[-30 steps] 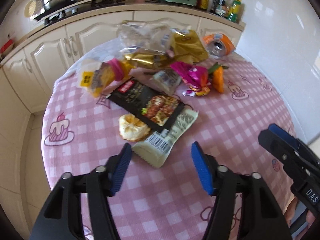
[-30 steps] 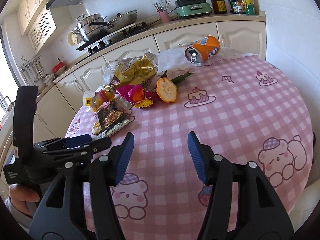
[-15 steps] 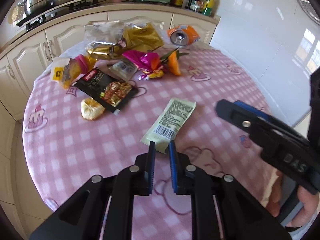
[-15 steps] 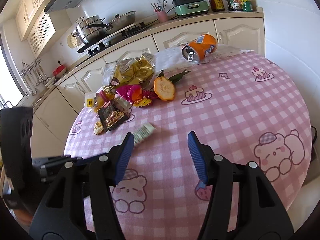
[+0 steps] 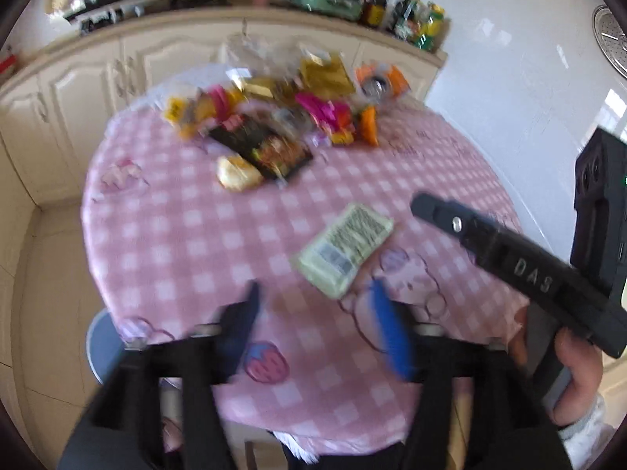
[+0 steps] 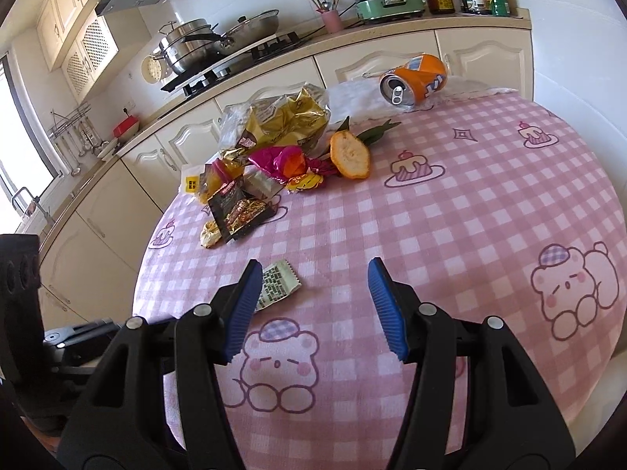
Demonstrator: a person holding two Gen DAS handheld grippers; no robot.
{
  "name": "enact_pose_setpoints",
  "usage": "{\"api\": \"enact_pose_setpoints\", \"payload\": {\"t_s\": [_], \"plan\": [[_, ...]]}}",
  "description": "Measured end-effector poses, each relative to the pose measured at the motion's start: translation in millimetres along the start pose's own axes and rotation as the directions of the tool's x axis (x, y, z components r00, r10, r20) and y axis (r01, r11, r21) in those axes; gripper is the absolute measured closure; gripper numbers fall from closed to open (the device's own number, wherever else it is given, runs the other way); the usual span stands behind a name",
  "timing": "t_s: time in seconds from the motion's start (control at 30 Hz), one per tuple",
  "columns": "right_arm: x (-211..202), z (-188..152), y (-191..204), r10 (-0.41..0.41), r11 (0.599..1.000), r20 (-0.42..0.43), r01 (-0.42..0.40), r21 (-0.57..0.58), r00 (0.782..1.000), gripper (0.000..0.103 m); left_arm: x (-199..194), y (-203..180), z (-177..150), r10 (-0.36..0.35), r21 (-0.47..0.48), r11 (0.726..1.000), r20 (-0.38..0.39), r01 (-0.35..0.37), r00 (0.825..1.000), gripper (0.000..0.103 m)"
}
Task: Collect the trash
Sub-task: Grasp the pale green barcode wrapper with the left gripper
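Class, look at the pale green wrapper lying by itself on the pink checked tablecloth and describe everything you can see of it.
The pale green wrapper is a flat, oblong packet, seemingly thin plastic film, with black print and a barcode on its upper face and a zigzag-cut end. It looks empty and lies flat on the pink checked tablecloth, apart from the other rubbish further back. The opening left gripper stands just short of it, not touching; nothing else touches it.
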State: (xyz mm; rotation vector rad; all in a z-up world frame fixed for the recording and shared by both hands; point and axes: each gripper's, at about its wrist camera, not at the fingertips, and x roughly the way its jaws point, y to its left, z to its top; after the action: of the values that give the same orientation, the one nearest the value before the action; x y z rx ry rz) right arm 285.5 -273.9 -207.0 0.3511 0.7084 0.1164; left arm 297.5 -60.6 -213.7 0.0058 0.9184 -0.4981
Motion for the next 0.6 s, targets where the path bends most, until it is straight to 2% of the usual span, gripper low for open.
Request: {"api": "enact_pose_setpoints", "payload": {"t_s": [0.13, 0.3, 0.37, 0.4, 0.43, 0.47, 0.53, 0.6], "plan": [[-3, 0, -1, -0.015, 1.000, 0.013, 0.015, 0.000, 1.000, 0.047, 8, -6, 14, 0.001, 0.048, 0.999, 0.005, -0.002, 1.000, 0.038], [-11, 2, -9, -0.045, 0.999, 0.033, 0.045, 0.009, 0.998, 0.047, 43, -29, 25, 0.016, 0.145, 0.989, -0.062, -0.006, 0.998, 0.038], [-11, 2, -13, -0.052, 0.998, 0.028, 0.051, 0.020, 0.998, 0.046, 50, -38, 25, 0.056, 0.195, 0.980, -0.054, -0.044, 0.997, 0.039], [-10, 2, -15, -0.053, 0.998, 0.026, 0.053, 0.023, 0.998, 0.046, 52, -43, 25, 0.097, 0.224, 0.971, -0.043, -0.085, 0.994, 0.051], [-10, 2, -15, -0.055, 0.998, 0.024, 0.054, 0.024, 0.998, 0.046, 52, -44, 26, 0.109, 0.233, 0.968, -0.034, -0.098, 0.993, 0.073], [-10, 2, -15, -0.055, 0.998, 0.022, 0.055, 0.023, 0.998, 0.046, 51, -42, 27, 0.097, 0.214, 0.973, -0.032, -0.088, 0.995, 0.075], [-8, 3, -13, -0.051, 0.998, 0.021, 0.051, 0.022, 0.998, 0.046, 46, -31, 27, 0.065, 0.146, 0.987, -0.020, -0.061, 0.998, 0.090], [-6, 4, -9, -0.045, 0.999, 0.020, 0.044, 0.013, 0.999, 0.046, 37, -14, 25, 0.022, 0.052, 0.998, -0.001, -0.022, 1.000, 0.093]]}}
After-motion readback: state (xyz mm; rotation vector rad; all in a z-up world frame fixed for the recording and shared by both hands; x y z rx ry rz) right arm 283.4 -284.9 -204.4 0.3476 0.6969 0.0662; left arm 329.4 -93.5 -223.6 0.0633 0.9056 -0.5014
